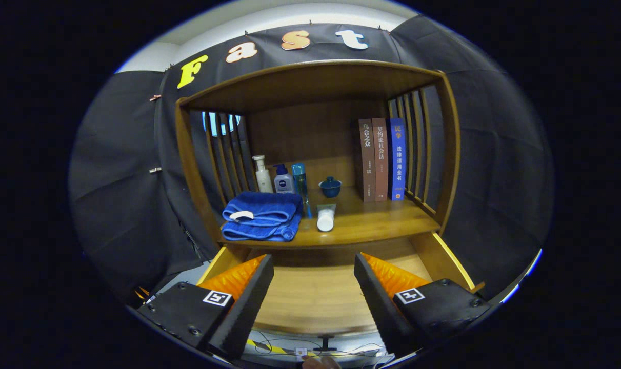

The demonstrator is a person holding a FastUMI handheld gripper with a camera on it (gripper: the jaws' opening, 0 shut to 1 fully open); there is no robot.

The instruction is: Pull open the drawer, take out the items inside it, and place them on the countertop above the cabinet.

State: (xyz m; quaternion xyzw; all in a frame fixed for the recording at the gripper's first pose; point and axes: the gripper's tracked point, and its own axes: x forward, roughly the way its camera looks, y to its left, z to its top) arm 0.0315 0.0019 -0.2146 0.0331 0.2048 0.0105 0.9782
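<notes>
— Drawer first: where is the pulled-out wooden drawer (pixel 315 300)?
— Right under the tongs (pixel 314 292), open toward the camera. Its pale wood floor shows bare between the two fingers, with its side walls running back to the cabinet. Its long axis lies side to side; it slides out toward us.
— And the tongs?
— Spread wide, holding nothing, hanging over the drawer.
— What sits beyond them?
— The wooden tabletop (pixel 377 223) of the cabinet. Nearest the front edge lies a folded blue towel (pixel 261 215), and just beside it a white tube (pixel 325 217) lying with its cap toward us.
— Further back?
— A white pump bottle (pixel 263 174), a small white-and-blue bottle (pixel 283 179) and a slim clear blue bottle (pixel 300 179), standing upright in a row behind the towel. A small dark-blue lidded cup (pixel 330 187) stands near them.
— Farthest?
— Two brown books (pixel 373 159) and a blue book (pixel 397 159) upright against the slatted side.
</notes>
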